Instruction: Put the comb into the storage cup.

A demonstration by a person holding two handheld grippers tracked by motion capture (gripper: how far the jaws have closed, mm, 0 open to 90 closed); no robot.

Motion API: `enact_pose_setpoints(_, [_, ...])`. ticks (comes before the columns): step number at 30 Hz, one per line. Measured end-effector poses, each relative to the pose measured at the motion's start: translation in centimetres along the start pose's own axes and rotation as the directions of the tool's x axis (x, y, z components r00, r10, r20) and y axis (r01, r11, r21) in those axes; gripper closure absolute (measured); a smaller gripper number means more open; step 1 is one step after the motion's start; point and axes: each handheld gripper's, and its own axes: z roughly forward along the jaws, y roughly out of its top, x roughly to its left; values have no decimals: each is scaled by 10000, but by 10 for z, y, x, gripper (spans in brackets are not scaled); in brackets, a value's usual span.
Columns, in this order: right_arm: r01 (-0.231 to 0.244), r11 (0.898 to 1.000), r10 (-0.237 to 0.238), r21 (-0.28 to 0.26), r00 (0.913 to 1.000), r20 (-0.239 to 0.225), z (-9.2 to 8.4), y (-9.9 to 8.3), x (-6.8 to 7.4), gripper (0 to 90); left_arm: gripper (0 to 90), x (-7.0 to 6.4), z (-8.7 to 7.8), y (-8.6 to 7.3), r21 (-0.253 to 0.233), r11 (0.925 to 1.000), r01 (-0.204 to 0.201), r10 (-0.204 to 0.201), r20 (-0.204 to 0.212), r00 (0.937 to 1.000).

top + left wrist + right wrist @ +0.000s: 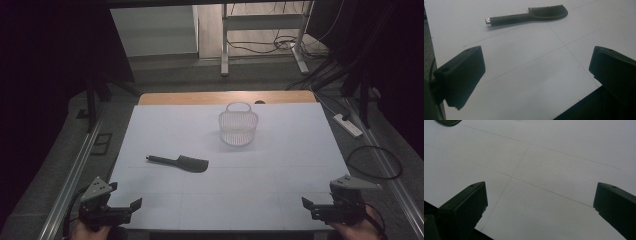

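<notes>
A dark comb (180, 162) lies flat on the white table top (280, 165), left of centre, handle pointing left. In the left gripper view the comb (529, 15) lies beyond the wide-apart jaws. A small white mesh basket (238, 126) with a hoop handle stands upright behind it, near the middle. My left gripper (131, 205) rests at the table's front left corner, open and holding nothing. At the front right corner sits my right gripper (308, 204), open too, with bare table between its jaws. A dark tip of the comb (447, 122) peeks in at the top left of the right gripper view.
A bare wooden strip (227, 97) edges the table's far side. Metal rails (75, 172) run along both sides of the table. Beyond it stand a white desk frame (260, 35) and floor cables; a power strip (348, 125) lies on the floor at the right.
</notes>
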Motion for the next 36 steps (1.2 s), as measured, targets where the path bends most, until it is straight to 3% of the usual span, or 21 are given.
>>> enact_pose_setpoints(10, [159, 9999, -159, -45, 9999, -51, 0, 1, 1, 0, 4, 4, -3, -2, -203, 9991, 365, -359, 251, 9990])
enact_pose_setpoints(22, [220, 9997, -220, -46, 9997, -127, 1, 1, 2, 11, 0, 6, -3, -2, -153, 9989, 454, -449, 298, 9985])
enact_pose_setpoints(30, [135, 9999, -135, -30, 9998, -144, 1, 1, 1, 12, 0, 3, 0, 0, 52, 9996, 286, -287, 224, 9993])
enact_pose_setpoints(36, [117, 9999, -117, -16, 9999, -127, 1, 1, 1, 12, 0, 2, 3, 3, -19, 9998, 173, -172, 469, 9988])
